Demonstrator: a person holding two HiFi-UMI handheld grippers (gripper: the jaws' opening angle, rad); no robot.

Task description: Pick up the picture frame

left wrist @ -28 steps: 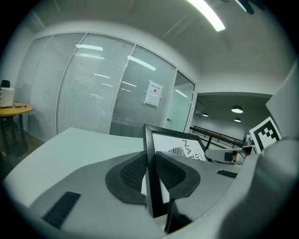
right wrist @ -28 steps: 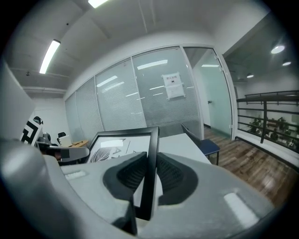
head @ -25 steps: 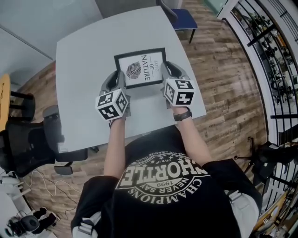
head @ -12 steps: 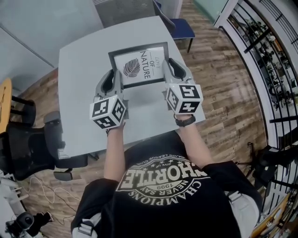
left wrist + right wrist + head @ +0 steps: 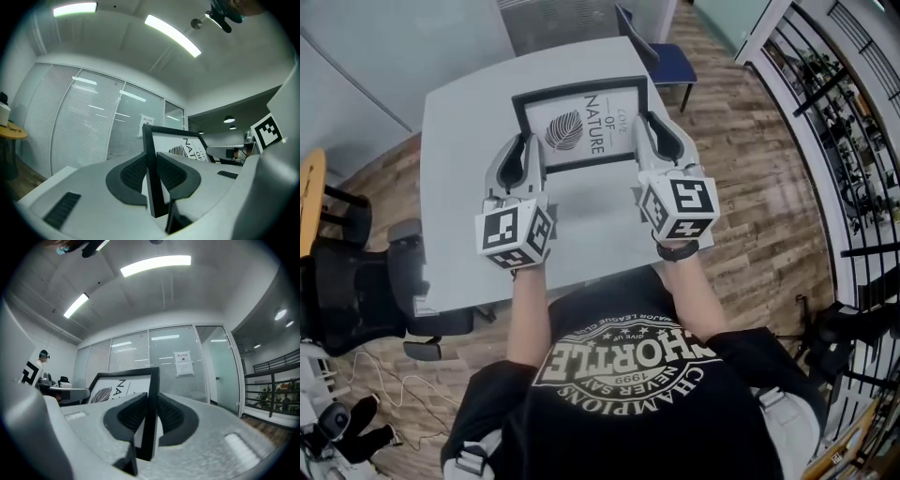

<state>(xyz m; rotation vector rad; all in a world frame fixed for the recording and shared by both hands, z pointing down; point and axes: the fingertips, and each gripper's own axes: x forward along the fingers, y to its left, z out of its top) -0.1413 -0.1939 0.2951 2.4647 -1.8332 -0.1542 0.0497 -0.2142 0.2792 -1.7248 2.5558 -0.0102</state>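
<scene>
A black picture frame (image 5: 581, 124) with a white print of a leaf and the word NATURE hangs above the grey table (image 5: 469, 112), held by both side edges. My left gripper (image 5: 528, 155) is shut on the frame's left edge, and in the left gripper view its pads (image 5: 136, 172) clamp the black edge (image 5: 151, 173). My right gripper (image 5: 651, 131) is shut on the right edge, whose black moulding (image 5: 151, 413) stands between the dark pads (image 5: 131, 414). Both grippers point level, away from the person.
A blue chair (image 5: 661, 47) stands beyond the table's far corner. A black office chair (image 5: 356, 291) sits at the left. Black railings (image 5: 853, 103) run along the right over wood flooring. Glass partitions with blinds (image 5: 84, 126) close off the room's far side.
Both grippers have risen together with the frame clamped between them. The frame has left the tabletop and now sits higher and farther up in the head view.
</scene>
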